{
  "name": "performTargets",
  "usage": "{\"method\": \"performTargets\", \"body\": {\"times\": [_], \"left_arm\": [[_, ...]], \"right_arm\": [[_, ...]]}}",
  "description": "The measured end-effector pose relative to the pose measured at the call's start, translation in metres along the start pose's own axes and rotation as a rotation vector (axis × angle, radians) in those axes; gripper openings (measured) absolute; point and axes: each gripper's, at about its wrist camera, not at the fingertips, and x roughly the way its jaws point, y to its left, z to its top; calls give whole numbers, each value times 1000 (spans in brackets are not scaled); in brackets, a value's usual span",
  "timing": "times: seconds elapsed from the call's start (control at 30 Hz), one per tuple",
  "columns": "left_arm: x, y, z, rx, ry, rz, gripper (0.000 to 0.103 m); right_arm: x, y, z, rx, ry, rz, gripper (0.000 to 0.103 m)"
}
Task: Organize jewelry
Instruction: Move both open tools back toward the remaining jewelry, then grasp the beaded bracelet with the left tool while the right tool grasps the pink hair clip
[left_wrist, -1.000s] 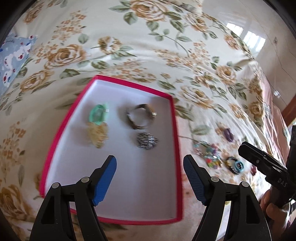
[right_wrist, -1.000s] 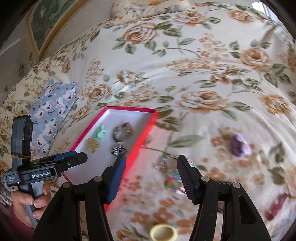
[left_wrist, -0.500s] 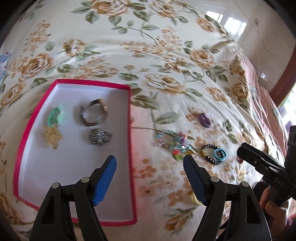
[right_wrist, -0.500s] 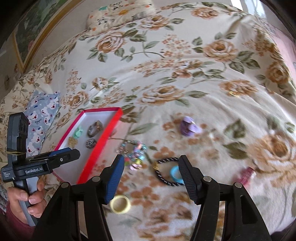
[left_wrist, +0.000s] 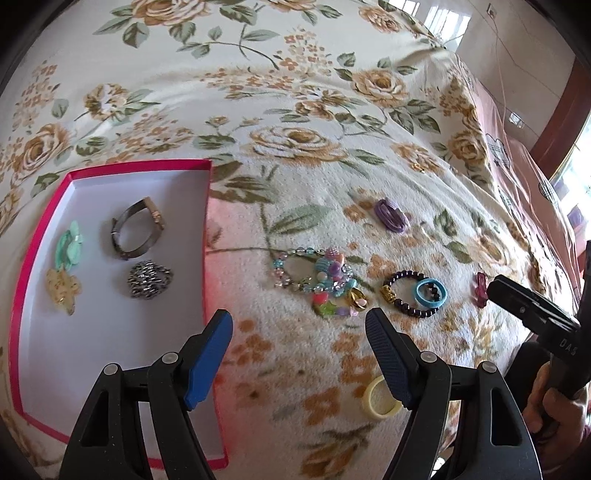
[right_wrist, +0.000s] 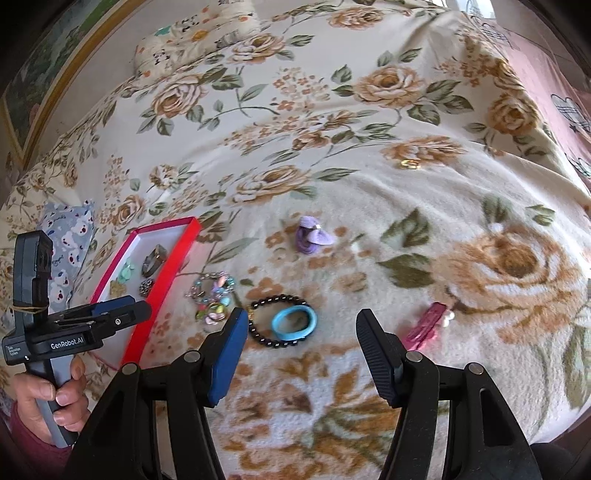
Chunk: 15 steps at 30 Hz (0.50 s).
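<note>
You're between picks: both the left gripper (left_wrist: 299, 350) and right gripper (right_wrist: 299, 354) gape wide and empty, so drop the right onto the sky-blue plastic ring (right_wrist: 294, 323) lying on the dark beaded bracelet (right_wrist: 275, 325) just ahead of its jaws, then carry it left to the red-rimmed white tray (right_wrist: 147, 325).

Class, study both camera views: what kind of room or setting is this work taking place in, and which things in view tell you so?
Most likely a bedroom, with the work done on a bed. A floral blanket covers a wide soft surface, a small pillow lies at its far end, and a framed picture hangs on the wall behind.
</note>
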Motion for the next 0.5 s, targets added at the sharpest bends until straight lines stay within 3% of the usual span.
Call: {"method": "performTargets", "body": {"times": [0.4,0.5], "left_arm": [[30,-8,12,24,23,7,72],[37,-4,18,21,23,19,62]], "right_arm": [[0,-28,1,54,-14,-85,63],[-1,-33,1,62,-19,-109,63]]}}
